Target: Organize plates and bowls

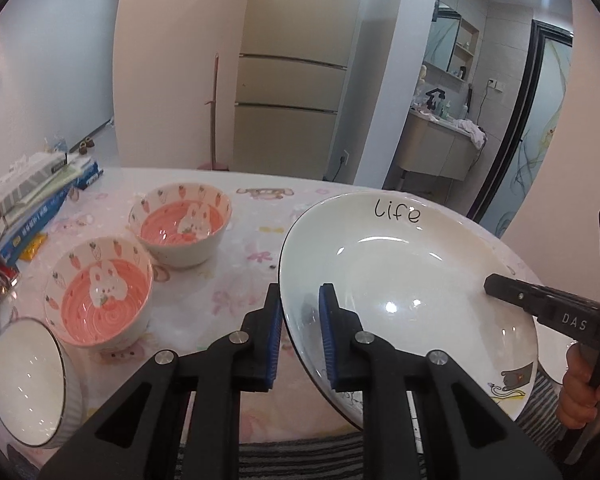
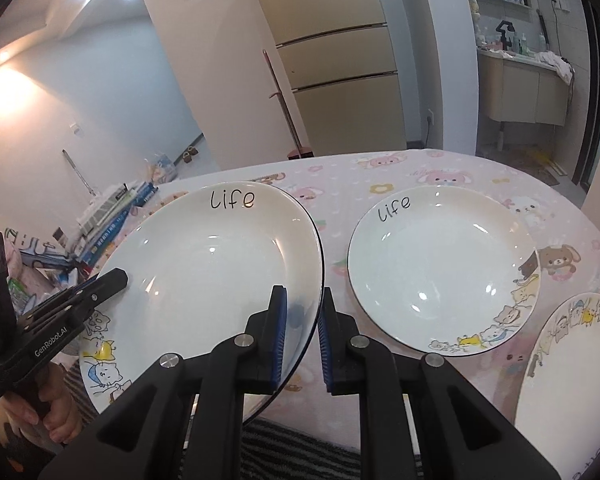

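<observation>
A: Held plate (image 1: pixel 412 280), white with "life" on the rim, pinched at both edges and lifted off the table (image 2: pixel 420 168), tilted a little.

B: Left gripper (image 1: pixel 300 328)?

A: Nearly closed, blue pads clamped across the plate's left rim, one pad above, one below. Right gripper (image 2: pixel 303 332) the same on the opposite rim, narrow gap filled by the rim only.

B: And close by those claws?

A: Just right of the right gripper, a second "life" plate (image 2: pixel 444 268) flat on the table, apart from the held one. Farther right and nearer, the edge of a third plate (image 2: pixel 572 372), cartoon border, partly cut off by the frame. Left of the left gripper, two pink rabbit bowls (image 1: pixel 100 292), (image 1: pixel 182 222), side by side, not nested. Nearer and lower left, a white ribbed bowl (image 1: pixel 28 380), separate as well.

B: Beyond that?

A: Boxes and packets (image 1: pixel 40 192) at the table's far left edge. Fridge (image 1: pixel 292 80) behind.

B: Progress?

A: Early, by the look of it. Nothing stacked: plates spread out singly, bowls standing alone. Likely in hand now: carrying this plate over to a matching one. Left to do: remaining plates piled, bowls nested. Underside of the held plate hidden, so cannot tell whether anything lies beneath it.
</observation>
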Demonstrator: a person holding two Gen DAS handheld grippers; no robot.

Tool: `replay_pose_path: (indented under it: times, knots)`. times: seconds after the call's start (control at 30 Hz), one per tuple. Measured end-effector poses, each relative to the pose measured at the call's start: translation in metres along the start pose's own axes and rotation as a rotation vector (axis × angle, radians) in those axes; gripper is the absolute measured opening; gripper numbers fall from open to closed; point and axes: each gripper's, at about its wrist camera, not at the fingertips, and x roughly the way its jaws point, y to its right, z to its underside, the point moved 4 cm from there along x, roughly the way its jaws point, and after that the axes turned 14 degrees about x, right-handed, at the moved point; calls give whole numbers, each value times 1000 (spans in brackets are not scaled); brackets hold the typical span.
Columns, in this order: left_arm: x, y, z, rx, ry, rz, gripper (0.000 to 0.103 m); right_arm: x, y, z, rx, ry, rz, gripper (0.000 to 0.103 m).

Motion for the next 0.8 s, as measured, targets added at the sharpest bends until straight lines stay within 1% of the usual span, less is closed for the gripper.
replay_pose_path:
  times: [0.1,0.2,0.23,0.3,0.37,0.43,0.5,0.53,0.63,0.73,0.8]
  knots:
    - [-6,15,-18,27,17,-1,16,-21,8,-14,13,47,11,16]
    - [3,29,-39,23,11,57,16,-40,24,-31,34,86,32,16]
    - [8,36,-45,20,6,71,16,-44,30,-35,35,94,54,16]
    - [15,54,-53,47,7,92,16,-53,45,-41,30,124,106,16]
    - [26,75,-59,80,0,107,16,-57,62,-47,57,125,129,16]
    - [45,94,-62,94,-46,143,16,-60,79,-53,79,131,159,16]
    - [60,110,-63,85,-88,191,16,-59,99,-56,101,136,191,16]
    - [64,118,-62,93,-93,196,16,-57,106,-56,114,133,197,16]
    - [76,138,-64,139,-92,171,16,-48,129,-54,155,104,200,16]
    - [88,144,-66,133,-111,175,16,-37,143,-50,175,75,202,16]
    - [94,148,-68,144,-109,163,16,-30,147,-49,182,62,203,16]
